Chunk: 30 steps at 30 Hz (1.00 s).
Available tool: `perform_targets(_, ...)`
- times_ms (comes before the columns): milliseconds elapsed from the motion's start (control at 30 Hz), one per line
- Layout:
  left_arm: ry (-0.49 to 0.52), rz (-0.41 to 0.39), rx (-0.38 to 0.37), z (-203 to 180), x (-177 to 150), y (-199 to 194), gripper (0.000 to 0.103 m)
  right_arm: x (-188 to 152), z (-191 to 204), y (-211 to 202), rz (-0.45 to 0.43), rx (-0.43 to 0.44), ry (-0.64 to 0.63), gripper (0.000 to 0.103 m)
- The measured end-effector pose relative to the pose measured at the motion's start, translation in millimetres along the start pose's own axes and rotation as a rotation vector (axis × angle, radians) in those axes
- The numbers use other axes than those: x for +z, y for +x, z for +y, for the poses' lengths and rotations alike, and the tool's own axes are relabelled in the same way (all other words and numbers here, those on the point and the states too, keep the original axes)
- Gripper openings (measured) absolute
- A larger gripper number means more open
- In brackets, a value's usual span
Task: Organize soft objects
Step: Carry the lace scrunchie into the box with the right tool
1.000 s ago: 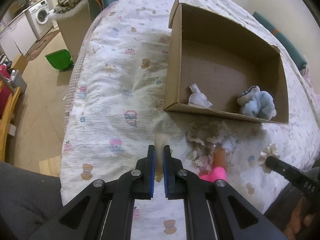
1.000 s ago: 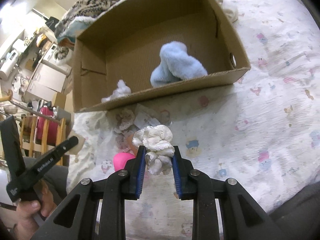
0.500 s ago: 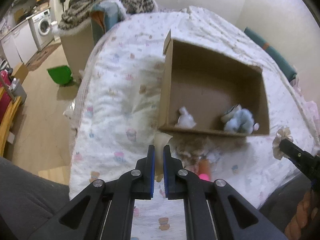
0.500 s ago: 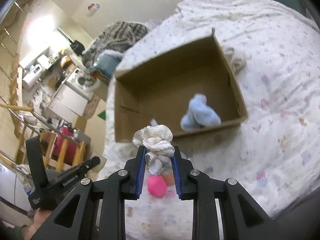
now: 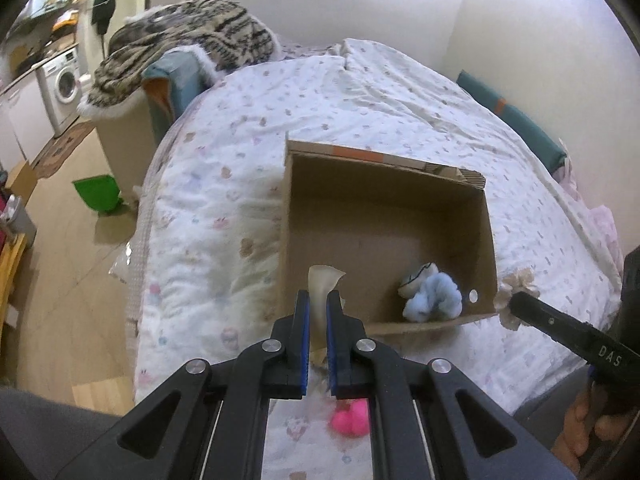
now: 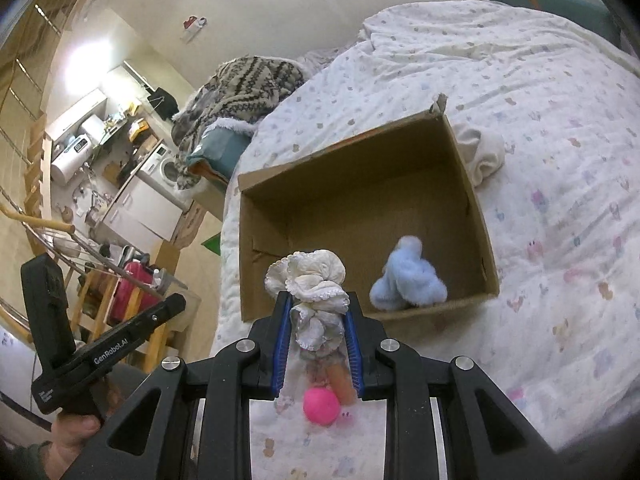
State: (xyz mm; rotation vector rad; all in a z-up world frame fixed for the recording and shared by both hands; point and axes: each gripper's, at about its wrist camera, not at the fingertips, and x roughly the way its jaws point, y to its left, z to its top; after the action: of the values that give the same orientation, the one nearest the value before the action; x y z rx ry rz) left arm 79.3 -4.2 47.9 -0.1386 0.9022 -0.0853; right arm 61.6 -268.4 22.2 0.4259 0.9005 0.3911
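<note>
An open cardboard box [image 5: 384, 184] [image 6: 352, 152] lies on the bed with a light blue plush [image 5: 434, 296] [image 6: 408, 280] inside. My left gripper [image 5: 318, 300] is shut on a thin cream cloth piece [image 5: 322, 284], held above the box's near left corner. My right gripper [image 6: 316, 304] is shut on a white frilly scrunchie [image 6: 312, 280] [image 5: 516, 292], held above the box's near edge. A pink ball [image 5: 350, 416] [image 6: 320, 404] and an orange item [image 6: 342, 380] lie on the bedspread below the grippers.
The bed's patterned quilt [image 5: 224, 216] drops off at the left to a wooden floor with a green bin [image 5: 98, 192]. A striped blanket pile [image 5: 180, 44] sits beyond the bed. A cream cloth [image 6: 480, 152] lies behind the box.
Both grippers have risen well above the bed with their items held, and the box now looks smaller and farther. The small white item in the box is now hidden behind my left gripper.
</note>
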Motion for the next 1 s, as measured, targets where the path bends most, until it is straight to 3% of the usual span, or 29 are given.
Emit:
perform_targets(433,0.095,-0.015,0.026,-28,37,40,0.007,31,-10,39,0.021,-0.036,-0.003,0.027)
perform_targets(733,0.129,-0.003,0.064,-24,26,83,0.007,17,-29,77,0.101,-0.105,0.026,0.027)
perform_targets(1000,0.091,0.037,0.051,-14,18,104,0.008,4,-33,94,0.168,-0.151,0.013,0.027)
